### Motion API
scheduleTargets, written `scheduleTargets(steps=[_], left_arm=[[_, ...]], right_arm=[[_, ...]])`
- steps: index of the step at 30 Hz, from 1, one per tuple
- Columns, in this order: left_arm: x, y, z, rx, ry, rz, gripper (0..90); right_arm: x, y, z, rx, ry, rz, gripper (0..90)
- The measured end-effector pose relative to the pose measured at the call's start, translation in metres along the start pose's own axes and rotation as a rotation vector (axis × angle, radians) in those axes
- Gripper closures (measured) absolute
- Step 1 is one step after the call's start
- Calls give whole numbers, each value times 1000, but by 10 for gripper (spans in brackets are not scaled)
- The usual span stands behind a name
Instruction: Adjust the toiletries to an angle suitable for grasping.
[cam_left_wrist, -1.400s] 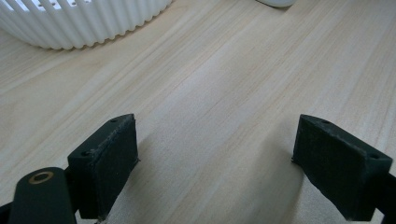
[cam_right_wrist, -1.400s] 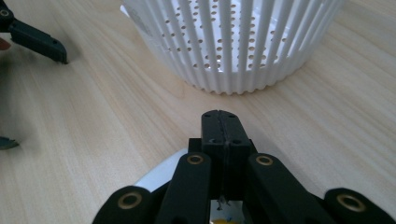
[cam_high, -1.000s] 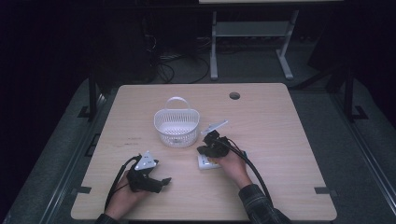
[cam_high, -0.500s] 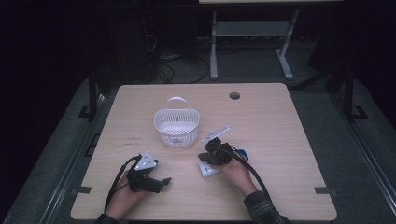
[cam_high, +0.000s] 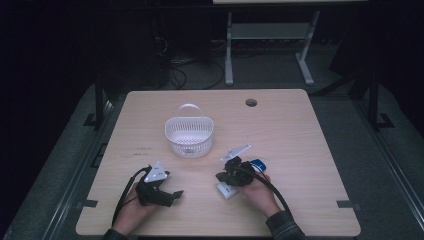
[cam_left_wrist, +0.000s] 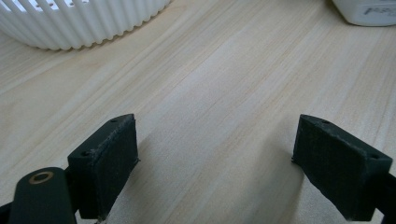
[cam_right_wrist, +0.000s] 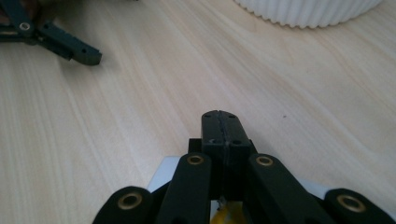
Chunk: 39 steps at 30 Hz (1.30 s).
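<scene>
Two grippers lie on our table (cam_high: 300, 130): at left, the left gripper (cam_high: 172, 195) rests with jaws spread wide and empty, its view facing the white basket (cam_high: 189, 137) ahead. At right, the right gripper (cam_high: 222, 176) has jaws pressed together with nothing between them, poised over a small white box (cam_high: 226, 191) lying flat beneath it, a blue item (cam_high: 258, 163) just behind; our right hand is the nearer. Against the earlier frames, the right gripper has drifted toward the near edge, the left unchanged.
</scene>
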<state>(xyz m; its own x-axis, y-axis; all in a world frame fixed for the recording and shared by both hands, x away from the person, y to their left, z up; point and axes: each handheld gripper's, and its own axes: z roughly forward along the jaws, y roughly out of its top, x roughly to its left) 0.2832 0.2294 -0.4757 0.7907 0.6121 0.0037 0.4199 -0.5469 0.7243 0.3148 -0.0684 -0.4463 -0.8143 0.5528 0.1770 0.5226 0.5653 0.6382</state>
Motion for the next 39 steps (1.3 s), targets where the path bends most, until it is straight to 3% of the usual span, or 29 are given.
scheduleTargets(steps=[26, 39], left_arm=[[0, 0, 0, -1, -2, -6, 129], [0, 0, 0, 4, -3, -2, 129]], right_arm=[[19, -43, -33, -5, 31, 23, 896], [21, -65, -47, 22, 0, 34, 896]])
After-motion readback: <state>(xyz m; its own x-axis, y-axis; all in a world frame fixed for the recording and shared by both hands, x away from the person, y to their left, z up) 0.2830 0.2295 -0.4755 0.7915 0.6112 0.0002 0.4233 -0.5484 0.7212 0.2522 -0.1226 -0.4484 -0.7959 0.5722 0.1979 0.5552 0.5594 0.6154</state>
